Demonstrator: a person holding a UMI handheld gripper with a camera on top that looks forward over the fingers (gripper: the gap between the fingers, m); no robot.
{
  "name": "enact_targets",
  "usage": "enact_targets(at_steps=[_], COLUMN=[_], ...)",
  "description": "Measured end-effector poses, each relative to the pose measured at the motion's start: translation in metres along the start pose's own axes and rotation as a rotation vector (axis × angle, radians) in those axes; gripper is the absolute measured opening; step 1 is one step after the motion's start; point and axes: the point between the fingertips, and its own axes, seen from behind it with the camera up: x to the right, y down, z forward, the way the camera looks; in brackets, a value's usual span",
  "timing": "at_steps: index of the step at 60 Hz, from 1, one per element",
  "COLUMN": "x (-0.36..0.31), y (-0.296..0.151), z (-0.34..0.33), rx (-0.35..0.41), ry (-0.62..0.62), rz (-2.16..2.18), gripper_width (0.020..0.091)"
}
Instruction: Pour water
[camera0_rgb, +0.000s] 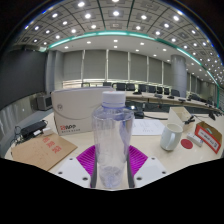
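A clear plastic water bottle (112, 135) with a pale cap stands upright between my fingers, held above the table. My gripper (112, 160) is shut on the bottle, its purple pads (87, 157) pressing both sides of the lower body. To the right, beyond the fingers, a white cup (172, 139) sits on the light table (150, 155).
A brown cardboard box (42, 150) lies at the left. A large white box (85, 108) stands behind the bottle. A red-and-white package (209, 138) lies at the far right. Desks with monitors fill the office background.
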Motion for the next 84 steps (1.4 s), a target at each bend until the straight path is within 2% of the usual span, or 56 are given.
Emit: enact_targets(at_steps=[5,8,21,39,46,52,73,84], x=[0.000,-0.001,-0.003,0.021,0.038,0.063,0.117,0.132], y=[-0.001,0.000,-0.014,-0.121,-0.153,-0.164,-0.145,-0.124], z=[-0.005,-0.004,-0.007,0.004,0.016,0.031,0.079,0.089], rx=[-0.012,-0.022,-0.050,0.002,-0.012,-0.029,-0.115,-0.145], ry=[-0.014,-0.023,-0.083,-0.288,-0.377,-0.437,-0.521,-0.497], rz=[-0.008,-0.013,0.069,0.702,1.000,1.255,1.865,2.000], gripper_width=[0.0347,0.0321,0.0319,0.0318,0.0318,0.0316,0.0316,0.0316])
